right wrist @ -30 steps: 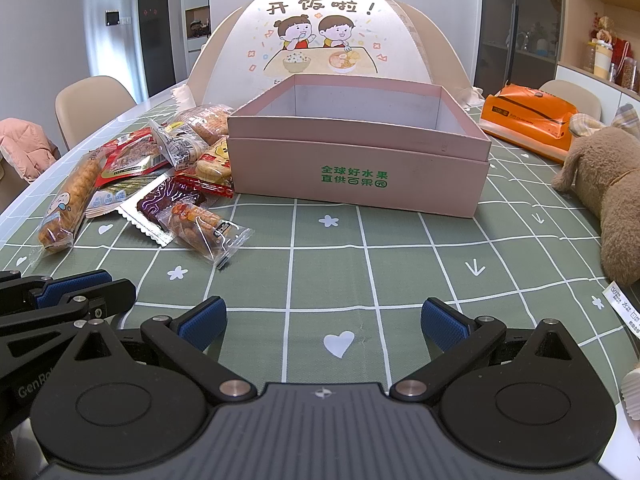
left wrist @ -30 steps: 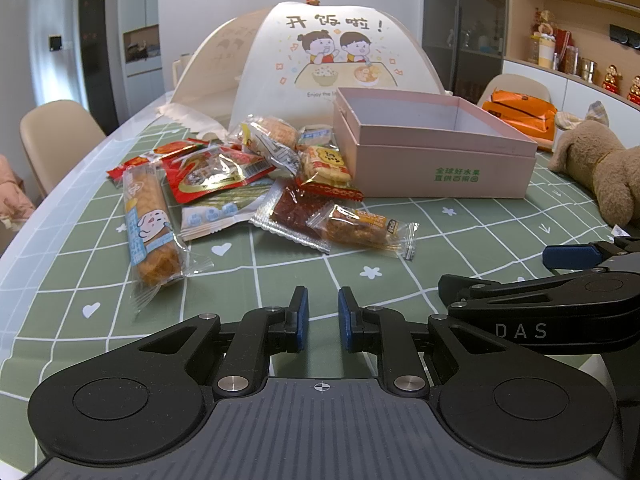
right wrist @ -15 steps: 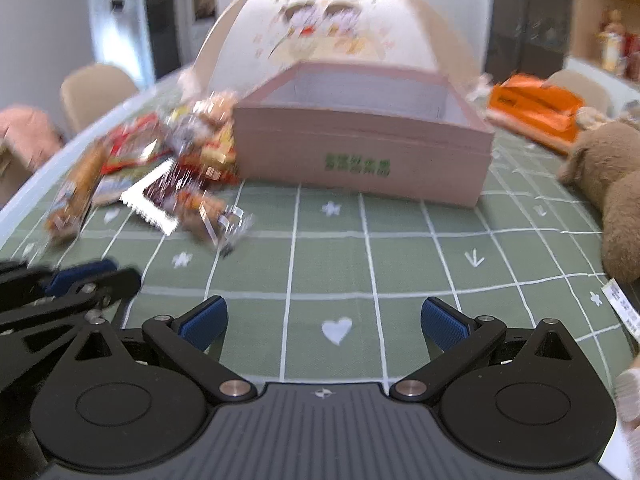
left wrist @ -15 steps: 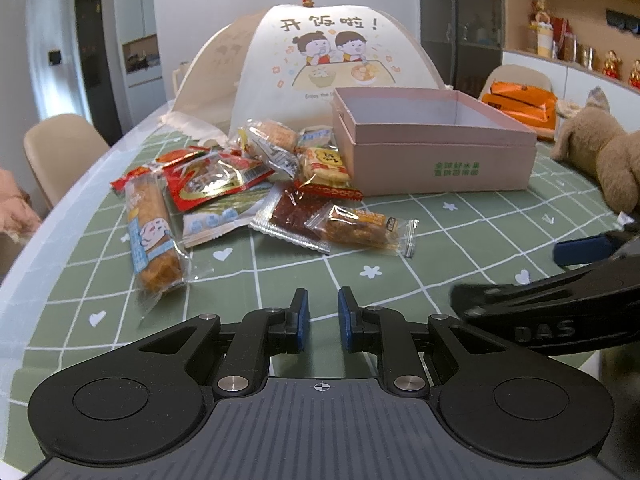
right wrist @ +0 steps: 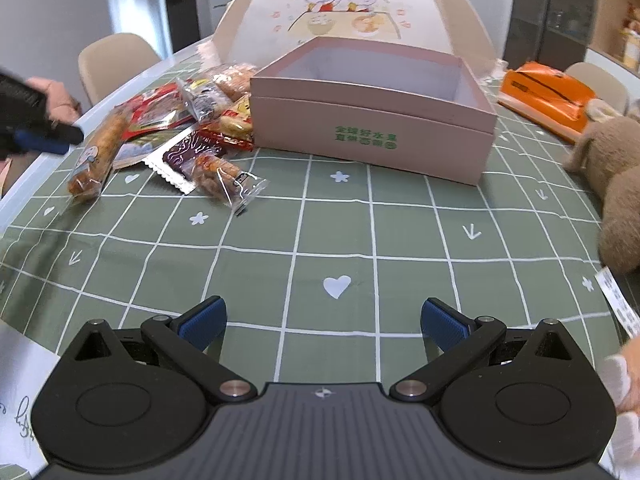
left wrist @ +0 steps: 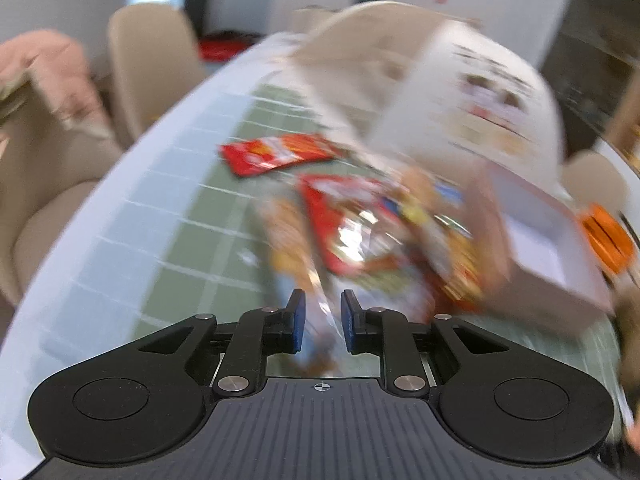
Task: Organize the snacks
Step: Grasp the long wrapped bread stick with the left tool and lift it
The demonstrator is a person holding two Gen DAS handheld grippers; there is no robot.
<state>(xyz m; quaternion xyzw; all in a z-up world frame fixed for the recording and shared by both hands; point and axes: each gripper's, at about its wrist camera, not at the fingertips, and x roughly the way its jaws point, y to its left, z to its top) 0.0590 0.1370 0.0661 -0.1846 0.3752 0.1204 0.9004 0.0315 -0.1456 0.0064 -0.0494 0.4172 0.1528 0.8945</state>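
Blue-padded left tool (left wrist: pixel 322 322): fingers close together with a narrow gap; a blurred wrapper shows in that gap, and whether it is pinched or merely behind cannot be told. View heavily smeared. Directly ahead of it, the snack pile (left wrist: pixel 384 236) by the desk's left edge.

Right tool (right wrist: pixel 322 322): blue pads spread wide, nothing between them, held low over the green checked cloth (right wrist: pixel 336 240) near the desk's front edge.

Snack pile, right view, ahead and to the left of the right tool, touching the box's left wall:
- long bread stick packet (right wrist: pixel 100 152), nearest the left edge, long axis running front to back;
- clear-wrapped bar (right wrist: pixel 224 178), foremost, lying slantwise;
- dark foil packet (right wrist: pixel 180 156) just behind it;
- red packets (right wrist: pixel 160 110) and small wrapped cakes (right wrist: pixel 230 80) farther back.

Pink box (right wrist: pixel 372 120): lidless, centre of the desk, straight ahead of the right tool; visible interior holds nothing.

Judgement: the left tool is much nearer the pile and better placed for the bread stick; each snack must travel rightward into the box.

Also present: food cover (right wrist: pixel 344 4) behind the box, plush toy (right wrist: pixel 612 184) at the right edge, orange bag (right wrist: pixel 548 96) beyond it.
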